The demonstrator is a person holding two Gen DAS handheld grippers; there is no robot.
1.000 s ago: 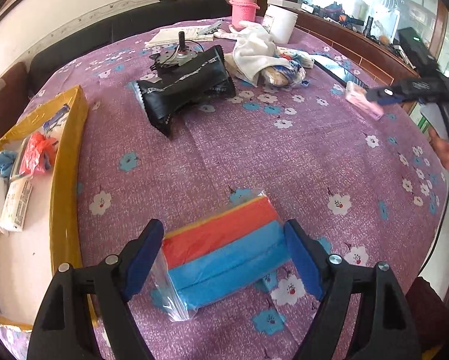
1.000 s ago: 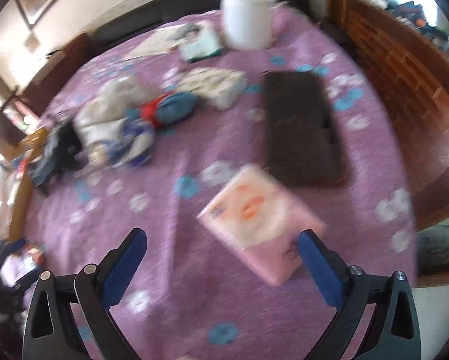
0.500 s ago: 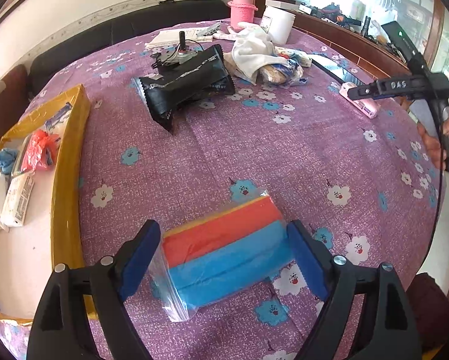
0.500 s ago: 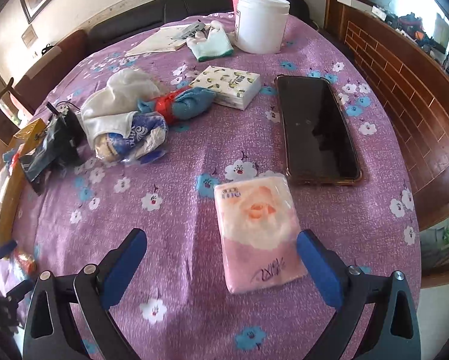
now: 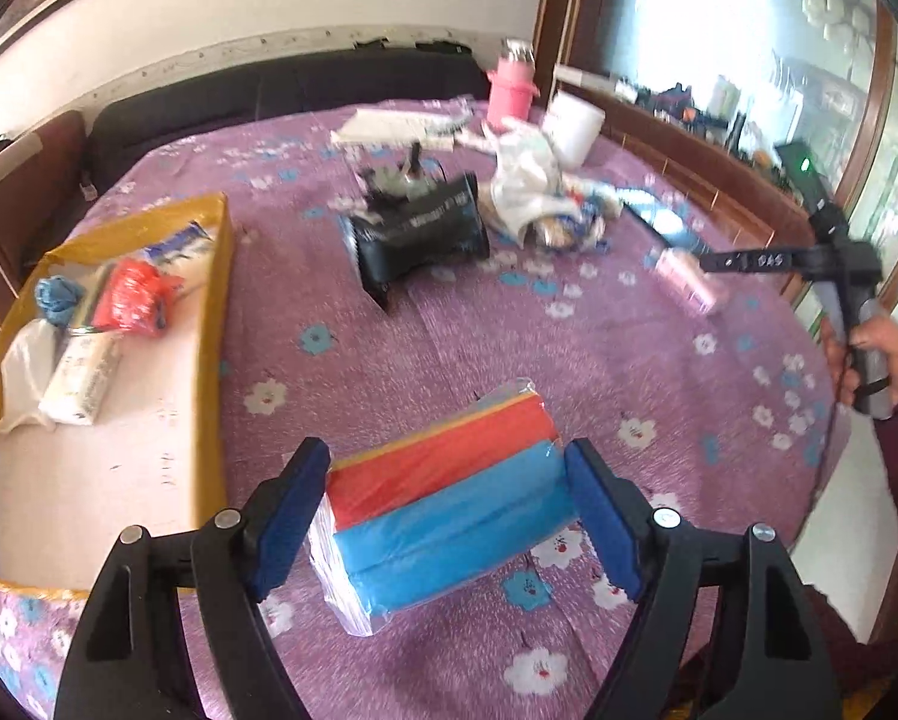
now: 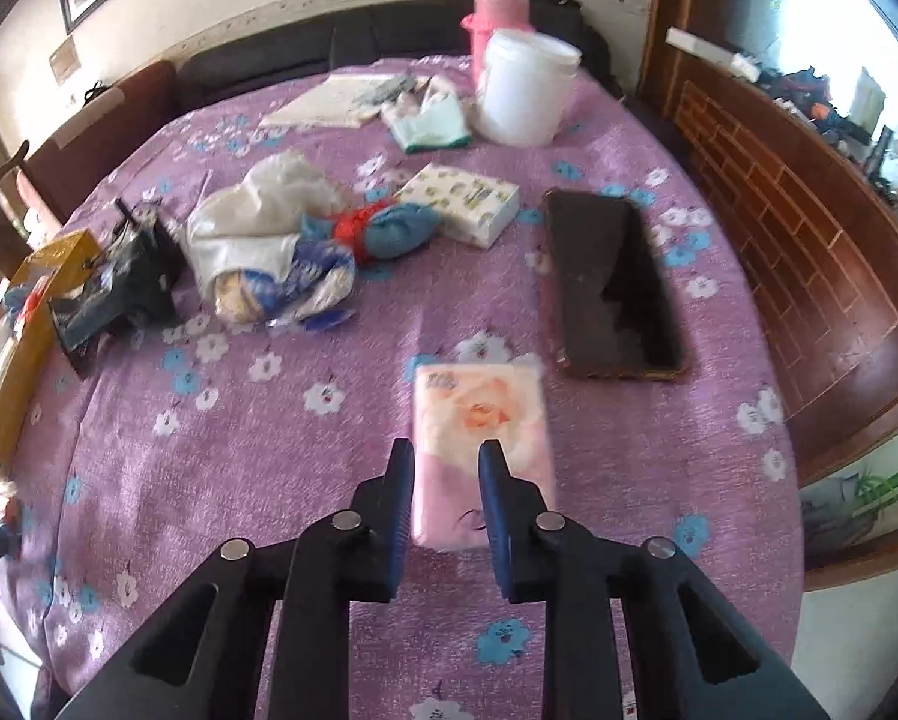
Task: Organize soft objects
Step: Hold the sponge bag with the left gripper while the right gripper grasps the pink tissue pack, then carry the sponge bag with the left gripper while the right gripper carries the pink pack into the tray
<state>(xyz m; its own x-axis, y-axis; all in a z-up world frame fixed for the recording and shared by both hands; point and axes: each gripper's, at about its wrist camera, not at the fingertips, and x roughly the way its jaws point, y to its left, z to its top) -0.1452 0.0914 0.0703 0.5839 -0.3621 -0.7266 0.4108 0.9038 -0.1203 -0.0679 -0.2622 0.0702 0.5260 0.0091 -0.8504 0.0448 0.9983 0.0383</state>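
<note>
Right hand-held gripper point(image 6: 446, 495) just closed on the pink tissue pack point(image 6: 482, 426) (near the phone point(image 6: 614, 282)); left hand-held gripper point(image 5: 449, 516) clamped around the wrapped cloths point(image 5: 443, 507) beside the yellow box point(image 5: 218, 324). Risk: soft, slippery packs slipping out mid-carry.

Bagged red-blue cloth pack point(image 5: 449, 510); pink tissue pack point(image 6: 482, 438) flat.
</note>
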